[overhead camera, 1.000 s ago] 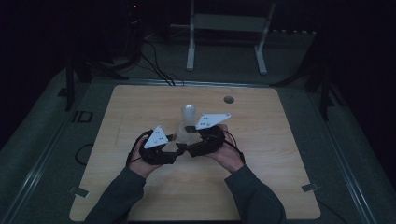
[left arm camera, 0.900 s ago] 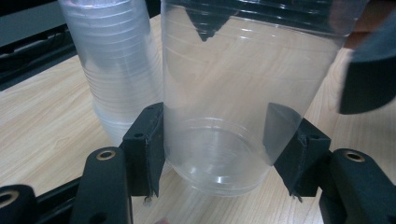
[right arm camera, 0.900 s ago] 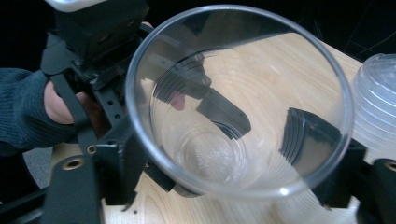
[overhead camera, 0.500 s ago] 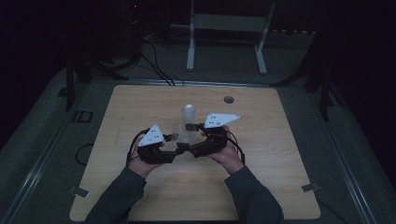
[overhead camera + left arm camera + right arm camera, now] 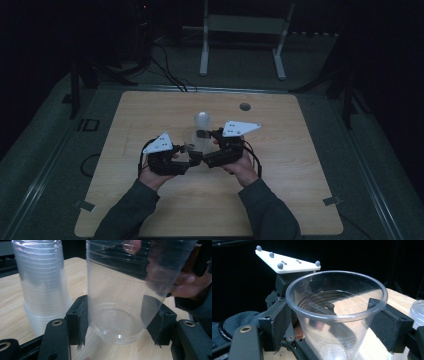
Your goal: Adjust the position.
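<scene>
1. The left hand-held gripper (image 5: 115, 340) clamped the base of a clear plastic cup (image 5: 125, 297), held upright just above the worktop (image 5: 15, 297).
2. The right hand-held gripper (image 5: 334, 320) bracketed the same cup near its rim; its jaws had just been opening, the far pad standing off the wall.
3. A stack of cups (image 5: 42, 282) stood inverted just beside the held cup.

Both forearms wear dark grey-blue knit sleeves. Each black claw, left claw (image 5: 186, 156) and right claw (image 5: 206, 145), has brass-ringed screw holes, squared black pads, a black cable and a white three-cornered plate with grey studs.
</scene>
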{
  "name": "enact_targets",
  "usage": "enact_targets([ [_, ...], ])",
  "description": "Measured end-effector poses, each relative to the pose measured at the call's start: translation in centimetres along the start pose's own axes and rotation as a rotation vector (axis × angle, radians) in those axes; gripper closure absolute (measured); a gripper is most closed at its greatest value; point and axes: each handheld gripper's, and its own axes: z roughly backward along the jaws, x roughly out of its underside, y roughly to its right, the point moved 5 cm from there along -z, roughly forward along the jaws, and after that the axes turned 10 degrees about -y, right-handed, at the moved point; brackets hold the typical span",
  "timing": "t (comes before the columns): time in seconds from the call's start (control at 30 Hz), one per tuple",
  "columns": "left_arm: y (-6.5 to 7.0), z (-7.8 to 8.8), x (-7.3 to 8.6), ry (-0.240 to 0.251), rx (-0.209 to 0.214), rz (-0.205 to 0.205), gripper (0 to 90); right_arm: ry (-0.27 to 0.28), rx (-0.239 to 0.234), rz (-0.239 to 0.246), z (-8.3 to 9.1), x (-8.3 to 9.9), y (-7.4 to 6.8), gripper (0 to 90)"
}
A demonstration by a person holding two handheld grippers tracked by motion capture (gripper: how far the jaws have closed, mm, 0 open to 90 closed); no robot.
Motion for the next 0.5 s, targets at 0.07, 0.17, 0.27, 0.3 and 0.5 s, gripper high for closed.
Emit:
enact_targets([
  [0.07,0.05,-0.04,0.00,0.001,0.014,0.004,40.9,0.005,0.002,0.001,-0.01,-0.04,0.04,20.5],
  [0.17,0.10,-0.13,0.01,0.005,0.025,0.009,40.9,0.015,0.003,0.002,-0.03,-0.18,0.12,20.5],
  [0.27,0.10,-0.15,0.01,0.007,0.030,0.011,40.9,0.017,0.004,0.003,-0.10,-0.26,0.11,20.8],
  [0.3,0.11,-0.16,0.01,0.007,0.032,0.012,40.9,0.017,0.003,0.004,-0.12,-0.27,0.09,21.9],
  [0.5,0.17,-0.26,0.05,0.002,0.034,0.010,40.9,0.024,0.005,0.011,-0.05,-0.37,0.06,22.0],
])
